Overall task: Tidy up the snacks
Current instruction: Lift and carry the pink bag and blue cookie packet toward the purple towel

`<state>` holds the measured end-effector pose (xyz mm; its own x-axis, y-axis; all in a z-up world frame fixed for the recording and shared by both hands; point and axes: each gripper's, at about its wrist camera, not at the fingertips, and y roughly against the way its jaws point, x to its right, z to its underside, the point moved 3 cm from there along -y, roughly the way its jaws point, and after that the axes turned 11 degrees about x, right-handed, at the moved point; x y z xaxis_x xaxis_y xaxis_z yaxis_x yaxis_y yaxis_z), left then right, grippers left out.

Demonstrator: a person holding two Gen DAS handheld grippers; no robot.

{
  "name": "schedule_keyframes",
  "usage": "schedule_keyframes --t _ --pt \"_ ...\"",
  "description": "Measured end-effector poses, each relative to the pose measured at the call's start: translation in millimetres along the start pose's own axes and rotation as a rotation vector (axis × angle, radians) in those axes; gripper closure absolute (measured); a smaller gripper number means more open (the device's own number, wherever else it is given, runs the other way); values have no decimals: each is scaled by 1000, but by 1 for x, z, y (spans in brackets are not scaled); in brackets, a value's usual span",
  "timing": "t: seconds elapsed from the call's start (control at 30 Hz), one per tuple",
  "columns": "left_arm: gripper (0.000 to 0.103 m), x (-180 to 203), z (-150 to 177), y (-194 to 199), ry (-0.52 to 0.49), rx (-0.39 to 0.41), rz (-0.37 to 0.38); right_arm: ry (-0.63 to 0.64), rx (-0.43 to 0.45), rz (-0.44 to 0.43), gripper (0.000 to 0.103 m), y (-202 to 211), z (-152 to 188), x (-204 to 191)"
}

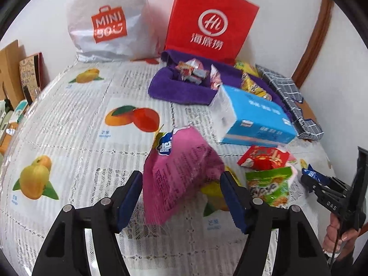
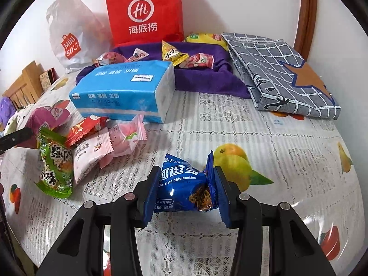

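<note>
**Two snack packets between the pads, the pile beside the tissues**

The right hand-held gripper (image 2: pixel 186 189) is clamped on a blue cookie packet (image 2: pixel 186 184) printed "Chocolate chip cookies" under white Chinese lettering; both pads press its sides and it sits just above the worktop (image 2: pixel 287 151), whose lace-and-plastic cover shows printed mangoes.

The left hand-held gripper (image 1: pixel 181 195) stands wide, and a pink snack bag (image 1: pixel 179 174) lies tilted between its pads (fine print covers the back, too blurred to read; a blue-and-white logo peeks at the top corner). Whether either pad touches the bag, I cannot tell.

Just to the side lie a green packet (image 2: pixel 55 163) with bold black-and-white characters, a red packet (image 2: pixel 85 130) and a pale pink wrapper (image 2: pixel 92 154) marked "omom". Behind them rests a blue tissue pack (image 2: pixel 124 89) with white Chinese lettering. Further back a purple towel (image 2: pixel 207 80) carries small wrapped sweets and a yellow triangular packet (image 2: pixel 172 54). A grey checked cloth (image 2: pixel 276 69) lies folded beside it. Against the wall stand a red paper bag (image 2: pixel 143 11) marked "Hi 海底捞" and a white plastic bag (image 2: pixel 69 36) marked "MINISO".
</note>
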<state>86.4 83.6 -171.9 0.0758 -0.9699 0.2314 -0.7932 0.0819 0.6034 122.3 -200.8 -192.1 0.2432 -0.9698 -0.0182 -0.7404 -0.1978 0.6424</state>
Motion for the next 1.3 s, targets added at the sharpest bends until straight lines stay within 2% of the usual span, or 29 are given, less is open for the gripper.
schedule_keyframes --t 0.13,0.2,0.27,0.33,0.73,1.07,1.3 --pt "36 -3 -3 -12 48 -7 33 8 -4 -1 58 -2 1 -1" --pt "49 -2 -4 -15 62 -5 69 2 -9 -4 58 -2 1 0" --pt "53 -1 -5 -14 56 3 76 3 -9 -8 58 -1 1 0" --pt "62 1 -7 -10 39 17 78 15 2 -9 58 3 0 -1" --pt "63 21 -24 18 10 50 120 -19 54 -41 58 24 -27 1" --pt "62 54 -66 16 -23 58 158 -15 108 -37 58 34 -77 -5" --pt "62 78 -101 8 -73 78 146 -12 139 -28 58 27 -122 -4"
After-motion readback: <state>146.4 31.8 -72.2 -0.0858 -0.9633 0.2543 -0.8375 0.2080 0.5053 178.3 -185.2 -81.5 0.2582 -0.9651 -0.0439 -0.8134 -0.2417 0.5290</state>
